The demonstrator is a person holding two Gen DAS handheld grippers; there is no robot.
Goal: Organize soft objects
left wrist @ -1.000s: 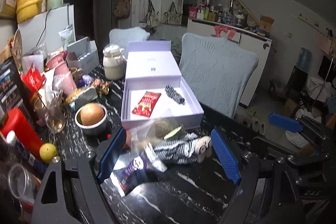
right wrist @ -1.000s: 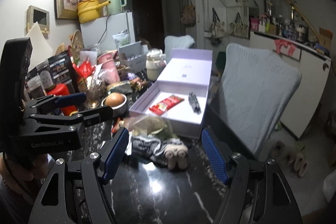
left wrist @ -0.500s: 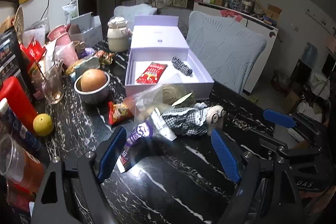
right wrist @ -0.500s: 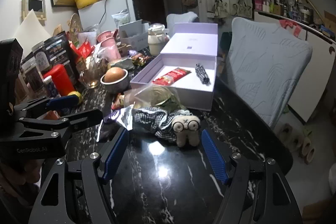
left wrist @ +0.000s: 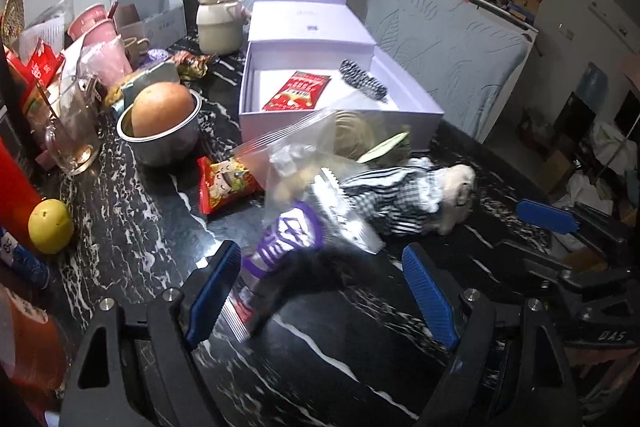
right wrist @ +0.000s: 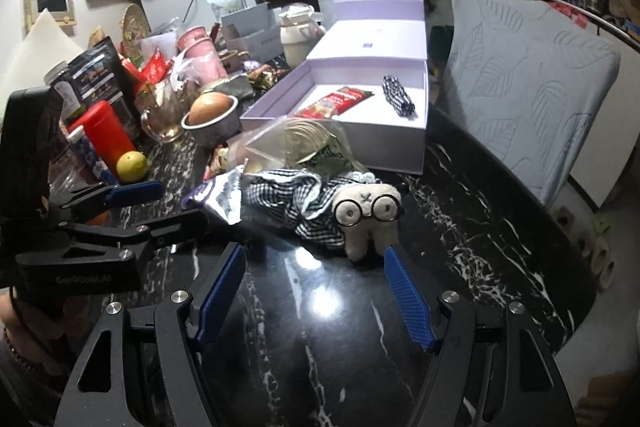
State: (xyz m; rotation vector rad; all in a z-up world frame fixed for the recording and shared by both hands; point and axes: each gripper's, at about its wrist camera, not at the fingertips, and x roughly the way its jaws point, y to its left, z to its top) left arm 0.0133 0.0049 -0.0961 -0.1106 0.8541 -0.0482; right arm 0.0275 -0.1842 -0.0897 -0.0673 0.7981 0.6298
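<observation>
The plush toy lies on the black marble table, long axis left-right, face toward the right gripper, just beyond its spread fingers. The left gripper, also spread, hovers near a purple packet

The worktop is glossy black marble-look stone with white veins. The plush toy is matt nubby cloth over checked fabric; the bowl is brushed metal, and the bag is clear crinkled plastic.
</observation>
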